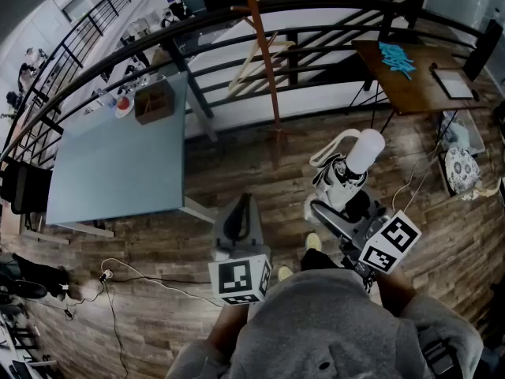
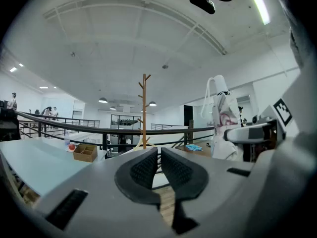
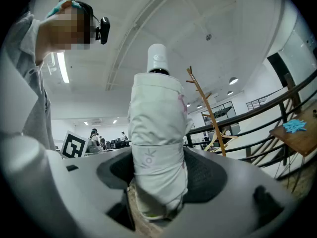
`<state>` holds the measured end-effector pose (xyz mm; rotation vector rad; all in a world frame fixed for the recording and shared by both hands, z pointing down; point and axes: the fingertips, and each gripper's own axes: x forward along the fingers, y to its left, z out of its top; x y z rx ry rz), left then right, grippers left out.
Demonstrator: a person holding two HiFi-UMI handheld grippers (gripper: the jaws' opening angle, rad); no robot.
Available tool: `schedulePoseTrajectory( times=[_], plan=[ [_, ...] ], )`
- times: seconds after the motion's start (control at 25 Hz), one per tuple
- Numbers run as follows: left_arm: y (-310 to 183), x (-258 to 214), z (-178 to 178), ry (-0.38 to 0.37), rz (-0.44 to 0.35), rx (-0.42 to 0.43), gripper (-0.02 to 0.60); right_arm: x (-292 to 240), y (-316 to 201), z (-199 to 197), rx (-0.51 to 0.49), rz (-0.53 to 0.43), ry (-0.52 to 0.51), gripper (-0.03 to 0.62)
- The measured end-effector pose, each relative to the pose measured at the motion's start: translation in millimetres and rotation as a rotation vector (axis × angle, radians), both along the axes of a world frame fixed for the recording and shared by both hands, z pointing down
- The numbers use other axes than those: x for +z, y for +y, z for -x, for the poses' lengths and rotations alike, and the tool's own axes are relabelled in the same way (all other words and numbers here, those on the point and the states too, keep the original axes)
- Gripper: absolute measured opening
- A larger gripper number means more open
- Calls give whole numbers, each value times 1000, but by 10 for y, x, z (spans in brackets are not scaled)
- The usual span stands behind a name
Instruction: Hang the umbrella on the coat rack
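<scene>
I am wearing a loose grey sweatshirt [image 1: 331, 322]. My left gripper [image 2: 158, 152] and right gripper [image 3: 159, 170] are showing smooth pale grey shells, black ribbed pads [image 2: 143, 170] and white cubes [image 1: 241, 279] printed with black squares (a small black camera [image 3: 101, 29] is sitting on my head).

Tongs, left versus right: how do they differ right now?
The left tongs are empty; the right tongs grip the folded white umbrella. The left tongs' jaws sit together; the right tongs' jaws are spread wide around the umbrella. Both have dark ribbed pads.
</scene>
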<state>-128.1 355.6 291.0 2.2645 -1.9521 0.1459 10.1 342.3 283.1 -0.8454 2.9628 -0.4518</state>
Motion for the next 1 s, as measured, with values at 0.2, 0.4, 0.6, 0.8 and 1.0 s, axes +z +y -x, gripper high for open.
schedulePoseTrajectory(
  times=[0.2,0.4,0.6,0.8,1.0],
  plan=[
    [35,-39,106,10,-21,1,32,-27,9,55,14,-31,12,288],
    [215,-82,155,22,-31,3,32,-48,195,58,30,-35,19,288],
    [393,-58,105,22,-45,21,32,-67,343,28,42,-30,-16,288],
    [469,-37,88,22,-55,33,32,-73,428,40,50,-37,-32,290],
    [450,-18,46,26,-48,41,32,-59,432,24,54,-32,-29,290]
  ],
)
